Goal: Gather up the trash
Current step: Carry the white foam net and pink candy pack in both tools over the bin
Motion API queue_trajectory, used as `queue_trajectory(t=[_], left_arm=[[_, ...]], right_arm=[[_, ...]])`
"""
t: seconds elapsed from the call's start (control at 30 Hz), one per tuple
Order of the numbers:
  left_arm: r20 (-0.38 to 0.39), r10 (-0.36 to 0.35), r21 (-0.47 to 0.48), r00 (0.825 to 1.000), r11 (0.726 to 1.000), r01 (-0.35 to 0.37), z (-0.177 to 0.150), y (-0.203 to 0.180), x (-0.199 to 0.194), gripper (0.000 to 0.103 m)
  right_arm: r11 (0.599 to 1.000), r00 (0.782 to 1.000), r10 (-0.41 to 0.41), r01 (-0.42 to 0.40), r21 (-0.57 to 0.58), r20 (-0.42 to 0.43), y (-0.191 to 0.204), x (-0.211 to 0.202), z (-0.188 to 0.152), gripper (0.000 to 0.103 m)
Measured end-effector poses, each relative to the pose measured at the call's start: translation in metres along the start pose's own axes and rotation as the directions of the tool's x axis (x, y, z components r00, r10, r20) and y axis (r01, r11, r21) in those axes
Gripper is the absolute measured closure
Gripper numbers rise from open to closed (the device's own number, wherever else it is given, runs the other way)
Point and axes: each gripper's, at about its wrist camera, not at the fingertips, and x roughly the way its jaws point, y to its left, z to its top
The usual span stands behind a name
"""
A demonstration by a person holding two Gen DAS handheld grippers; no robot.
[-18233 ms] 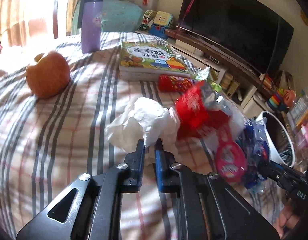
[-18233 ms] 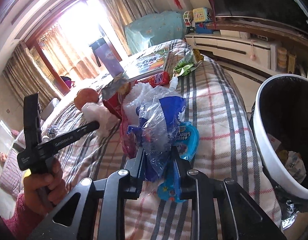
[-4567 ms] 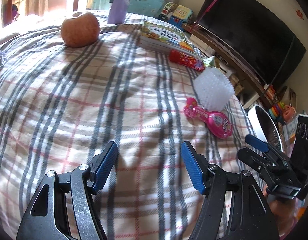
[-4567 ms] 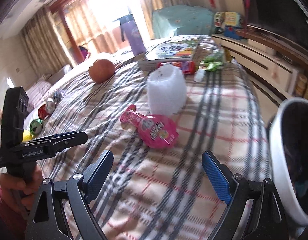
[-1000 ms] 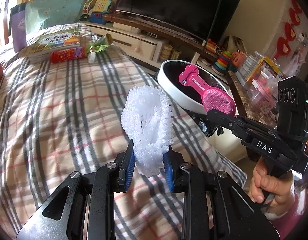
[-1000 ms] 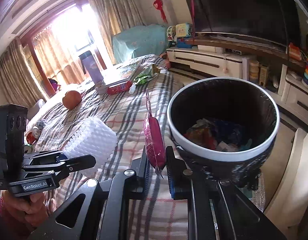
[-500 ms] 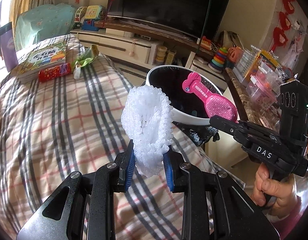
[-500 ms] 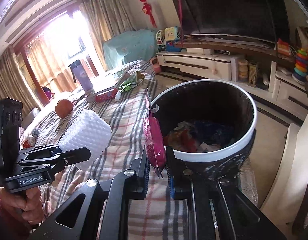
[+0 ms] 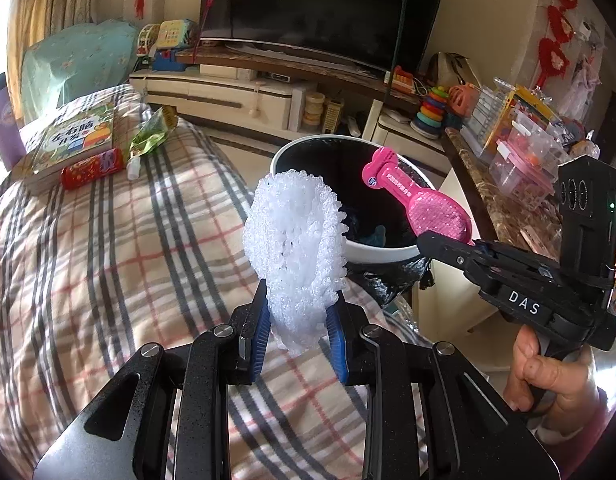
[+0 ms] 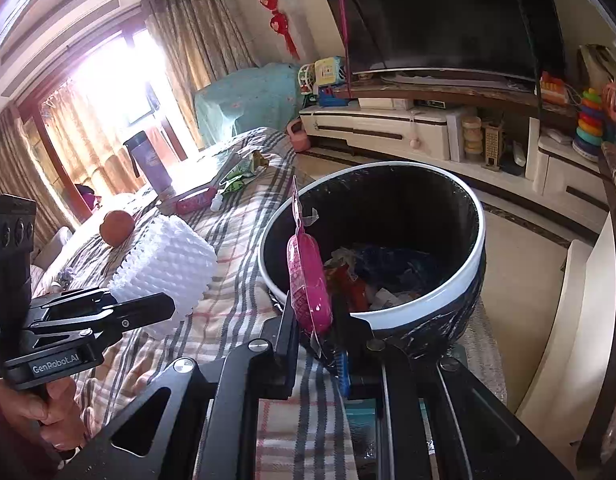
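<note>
**Both hands loaded at the bin**

My left gripper (image 9: 298, 344) was clamped on the white foam fruit net (image 9: 296, 256), its blue pads pressed into the lower end while the rest stood up above the fingers over the plaid bedcover (image 9: 108, 248). From that wrist, the trash bin (image 9: 372, 254) sat at about one o'clock, just beyond the edge of the bed, white-rimmed with a black liner.

My right gripper (image 10: 320, 344) was closed narrowly on the pink blister pack (image 10: 308, 276), which stood edge-on and upright between the fingers. From the left wrist view the pack (image 9: 416, 200) hung over the bin's mouth, tilted, with its narrow end toward eleven o'clock. From the right wrist the bin (image 10: 420, 308) filled the view at one o'clock, with crumpled wrappers (image 10: 372, 276) lying in the bottom.

Farther up the bed, at about ten o'clock from the left wrist, lay a picture book (image 9: 74, 136), a red tube (image 9: 92, 168) and a green wrapper (image 9: 152, 136). An apple (image 10: 117, 227) and a purple bottle (image 10: 150, 164) stood farther back at ten o'clock from the right wrist.
</note>
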Motion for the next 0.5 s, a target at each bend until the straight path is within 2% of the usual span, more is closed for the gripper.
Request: queue_trajectory(t=[0.5], left_arm=[[0.006,-0.018,0.024,1.000,1.000,0.018,0.022,-0.015,0.011,0.079]], right_arm=[[1.000,1.000,-0.025,0.025,0.011,0.008,-0.013,-0.001,0.008,0.088]])
